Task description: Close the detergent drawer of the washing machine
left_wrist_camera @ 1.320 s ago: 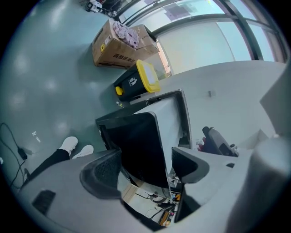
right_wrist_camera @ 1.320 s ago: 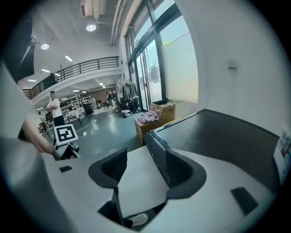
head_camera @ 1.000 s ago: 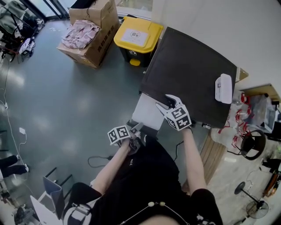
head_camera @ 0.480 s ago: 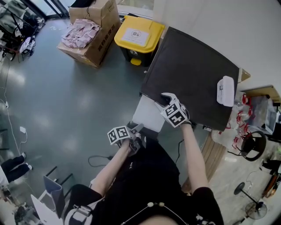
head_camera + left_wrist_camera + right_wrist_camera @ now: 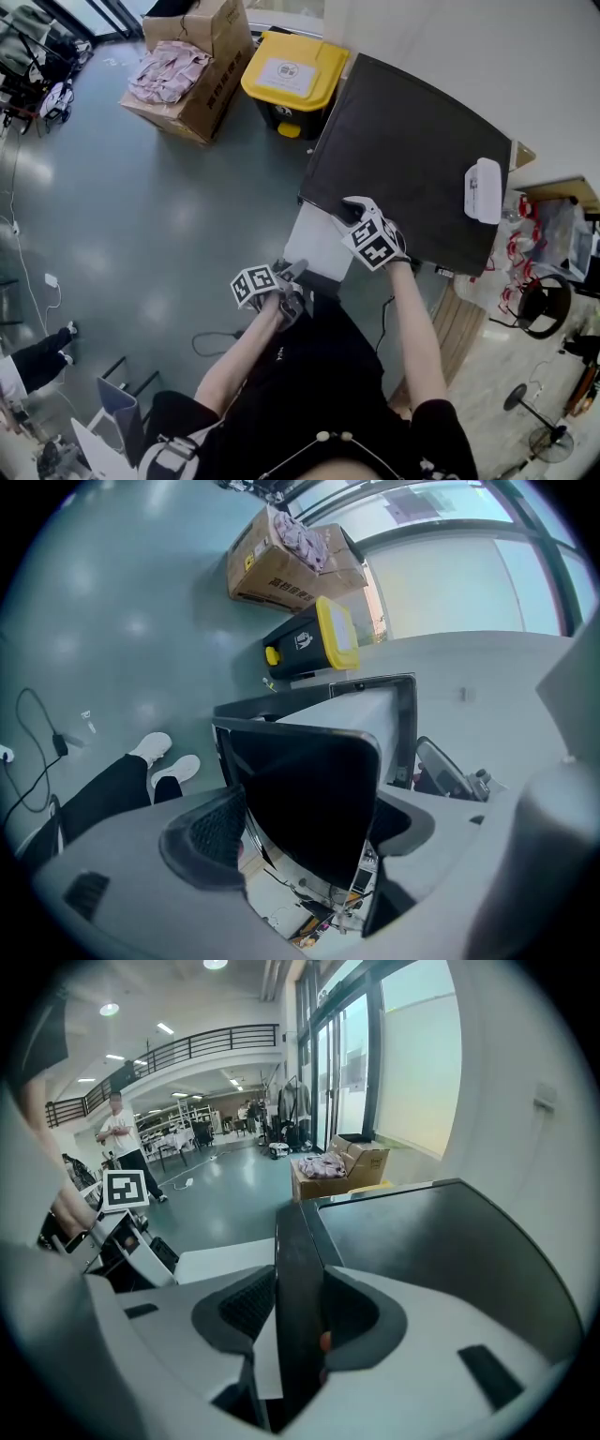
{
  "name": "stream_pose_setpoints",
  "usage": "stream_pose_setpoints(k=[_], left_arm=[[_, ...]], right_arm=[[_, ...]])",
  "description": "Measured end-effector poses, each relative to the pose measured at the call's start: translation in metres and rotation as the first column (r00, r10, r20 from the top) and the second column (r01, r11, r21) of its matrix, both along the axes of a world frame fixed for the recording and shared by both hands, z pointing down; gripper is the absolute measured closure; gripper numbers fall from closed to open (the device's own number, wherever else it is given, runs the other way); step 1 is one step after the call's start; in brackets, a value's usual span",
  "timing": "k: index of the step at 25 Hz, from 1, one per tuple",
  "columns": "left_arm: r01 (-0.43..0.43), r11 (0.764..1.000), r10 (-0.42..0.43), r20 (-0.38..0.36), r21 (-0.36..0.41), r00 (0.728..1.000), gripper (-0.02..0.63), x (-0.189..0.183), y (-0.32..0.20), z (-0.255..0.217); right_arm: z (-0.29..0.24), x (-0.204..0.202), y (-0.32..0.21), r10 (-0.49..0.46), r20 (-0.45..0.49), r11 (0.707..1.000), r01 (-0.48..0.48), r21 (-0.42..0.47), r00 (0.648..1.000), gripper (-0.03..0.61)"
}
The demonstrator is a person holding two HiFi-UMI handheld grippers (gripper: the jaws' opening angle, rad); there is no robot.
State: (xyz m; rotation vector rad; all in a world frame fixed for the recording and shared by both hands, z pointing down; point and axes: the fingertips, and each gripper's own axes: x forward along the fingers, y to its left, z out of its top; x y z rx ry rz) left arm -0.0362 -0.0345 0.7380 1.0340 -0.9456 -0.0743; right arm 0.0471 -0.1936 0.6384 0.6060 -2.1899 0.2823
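Left gripper (image 5: pixel 292 281) sits at the outer end of the drawer (image 5: pixel 314 242), in much the same spot as a second ago. Its jaws have just been opening and now stand very wide. In the left gripper view (image 5: pixel 309 832) the dark drawer front (image 5: pixel 309 771) stands between the jaws; can't tell whether either pad touches it.

The drawer is not closed. It shows as a white panel jutting out from the washer (image 5: pixel 403 155) toward the person.

Right gripper (image 5: pixel 352 217) is at the washer's front, where the drawer comes out. It has rolled a little and shifted slightly since the earliest frame. Its jaws have just been closing. In the right gripper view (image 5: pixel 295 1307) they are about half closed, with the washer's dark rim (image 5: pixel 295 1241) filling the gap and a pad against each side. The washer top (image 5: pixel 431 1232) lies to the right of the rim in that view.

A white object (image 5: pixel 478 189) lies on the washer's far right, unmoved.

Beyond the washer is a yellow-lidded bin (image 5: pixel 292 75), then a cardboard box (image 5: pixel 202 94) of clothes (image 5: pixel 169 73).

At the left edge, a bystander's legs (image 5: pixel 42 342) have stepped further into the head view.
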Motion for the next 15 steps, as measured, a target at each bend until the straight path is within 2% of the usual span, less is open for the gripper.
stream_pose_setpoints(k=[15], left_arm=[[0.008,0.999,-0.008,0.005,-0.048,1.0,0.241,0.0023,-0.0014,0.0]], right_arm=[[-0.0002,0.0003,0.0012,0.002,0.013,1.0,-0.002,0.006,1.0,0.413]])
